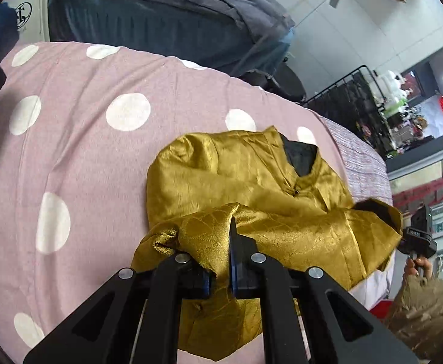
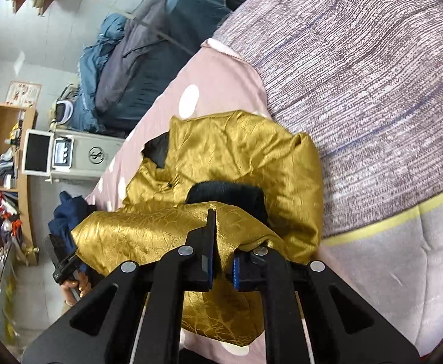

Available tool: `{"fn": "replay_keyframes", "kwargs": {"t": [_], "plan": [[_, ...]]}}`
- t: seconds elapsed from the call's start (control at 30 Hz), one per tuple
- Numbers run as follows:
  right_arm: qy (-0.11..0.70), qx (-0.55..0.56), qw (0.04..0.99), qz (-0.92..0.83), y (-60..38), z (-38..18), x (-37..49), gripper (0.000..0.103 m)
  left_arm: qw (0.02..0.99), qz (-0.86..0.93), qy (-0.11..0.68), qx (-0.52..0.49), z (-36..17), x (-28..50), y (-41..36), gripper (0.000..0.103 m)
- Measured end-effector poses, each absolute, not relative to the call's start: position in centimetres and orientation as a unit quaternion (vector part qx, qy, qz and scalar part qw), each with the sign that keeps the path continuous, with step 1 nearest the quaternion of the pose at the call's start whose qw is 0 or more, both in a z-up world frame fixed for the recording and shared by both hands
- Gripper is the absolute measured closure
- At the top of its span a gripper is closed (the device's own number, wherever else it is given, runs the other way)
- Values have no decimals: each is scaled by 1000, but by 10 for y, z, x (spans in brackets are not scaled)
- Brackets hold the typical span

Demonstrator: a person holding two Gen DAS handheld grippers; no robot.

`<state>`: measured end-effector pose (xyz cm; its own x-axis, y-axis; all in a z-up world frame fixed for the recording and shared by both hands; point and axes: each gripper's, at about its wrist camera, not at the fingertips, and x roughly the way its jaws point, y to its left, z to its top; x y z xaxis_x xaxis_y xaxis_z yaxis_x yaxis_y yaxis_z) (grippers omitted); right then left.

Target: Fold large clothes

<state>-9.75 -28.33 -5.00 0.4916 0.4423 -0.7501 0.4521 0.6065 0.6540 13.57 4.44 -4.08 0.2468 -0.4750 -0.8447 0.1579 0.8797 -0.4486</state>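
Observation:
A shiny gold jacket (image 1: 245, 179) with black lining lies on the pink polka-dot bedcover (image 1: 79, 139), collar at the far end. My left gripper (image 1: 221, 242) is shut on a raised fold of its gold fabric; cloth bunches over the fingers. The right gripper (image 1: 418, 236) shows at the jacket's right edge. In the right wrist view the gold jacket (image 2: 251, 157) lies ahead, black lining showing. My right gripper (image 2: 218, 242) is shut on a gold fold held above the jacket. The left gripper (image 2: 64, 264) shows at the lower left.
A grey knitted blanket (image 2: 358, 75) covers the bed beside the pink cover (image 2: 218, 75). Dark blue and grey coats (image 1: 161, 15) are piled beyond the bed. A white machine (image 2: 79, 157), a wooden shelf (image 2: 0, 151) and a black rack (image 1: 351, 97) stand around.

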Motion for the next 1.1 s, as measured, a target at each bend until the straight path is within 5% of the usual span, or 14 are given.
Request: {"fn": "replay_keyframes", "kwargs": {"t": [0.4,0.63,0.77,0.83,0.9,1.1], "plan": [[533,461,707,-54,-285,-110,-56,94,757,-108,631,-131,-103,173,26,87],[542,467,695,-62,-284,-128,-47,94,723,-94,619,-293,-97,179,83,81],[545,465,695,-58,-283,-128,-46,94,711,-92,589,-373,-81,171,119,72],[545,466,694,-58,-282,-129,-46,94,735,-70,570,-361,-63,163,137,60],[547,465,694,-60,-281,-131,-46,94,773,-28,544,-327,-42,156,153,37],[548,464,693,-65,-278,-135,-43,94,808,-10,536,-244,-9,130,155,35]]}}
